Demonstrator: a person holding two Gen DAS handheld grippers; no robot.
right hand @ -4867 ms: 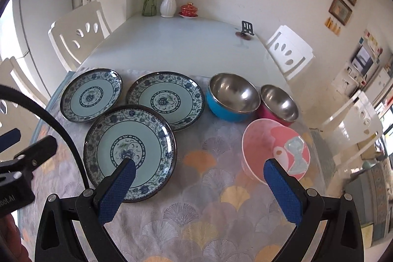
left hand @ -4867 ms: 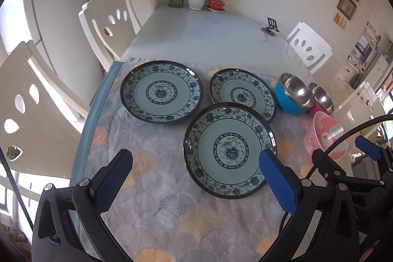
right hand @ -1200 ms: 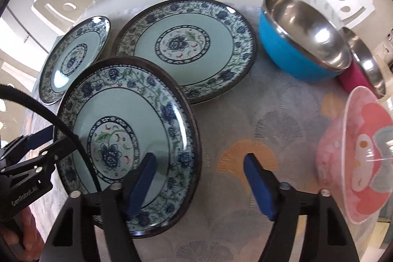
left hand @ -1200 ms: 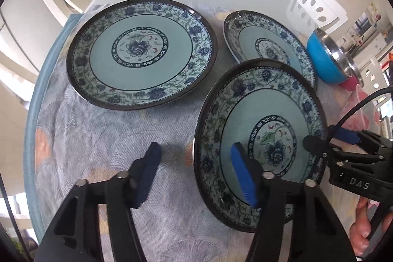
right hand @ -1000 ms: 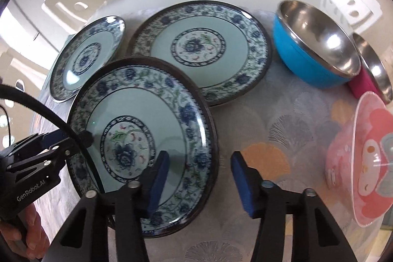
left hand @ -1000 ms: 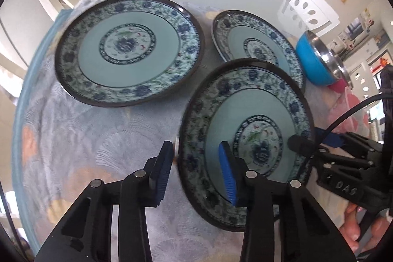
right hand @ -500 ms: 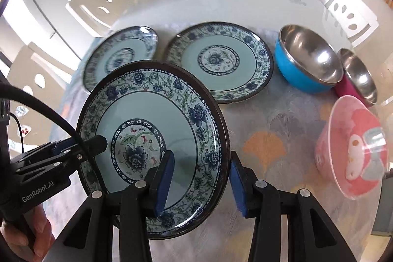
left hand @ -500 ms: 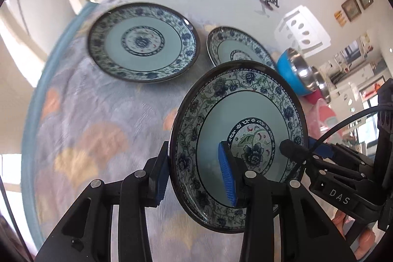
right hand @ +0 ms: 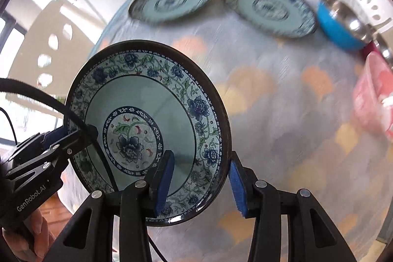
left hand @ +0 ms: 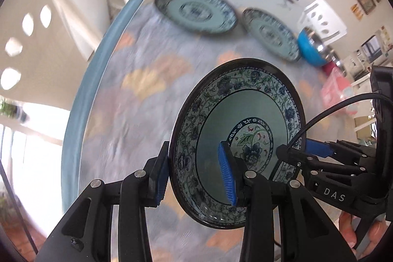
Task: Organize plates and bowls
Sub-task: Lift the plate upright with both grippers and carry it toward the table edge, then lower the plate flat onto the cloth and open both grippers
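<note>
- Left wrist view: the left tongs (left hand: 196, 173) are clamping the near rim of a blue-patterned plate (left hand: 245, 119), one pad under the rim and one inside the well, and the plate is hanging tilted above the patterned cloth (left hand: 137, 100) that is covering the worktop. The right tongs (left hand: 294, 151) are reaching in from the right edge and gripping the opposite rim, a hand (left hand: 348, 230) showing below them.
- Further back, two matching plates, the left plate (left hand: 196, 14) and the middle plate (left hand: 272, 33), are lying flat on the cloth, with a blue bowl (left hand: 312, 50) just beside the middle one; a pink shape past it is probably another bowl, though blur is making that hard to confirm.
- Right wrist view: the right tongs (right hand: 199, 178) are pinching the same plate (right hand: 147, 114) across its rim, pads pressing on both faces, while the left tongs (right hand: 71, 136) are holding the far side. The plate is sitting well clear of the cloth (right hand: 282, 114), apart from the left plate (right hand: 172, 0), the middle plate (right hand: 270, 9) and the blue bowl (right hand: 341, 19).
- Step in hand, by the look of it: carrying the lifted plate toward one of the resting plates for stacking.
- Next move calls for levelling the plate, centring it over a flat plate, lowering both tongs together and releasing only once it is seated.
</note>
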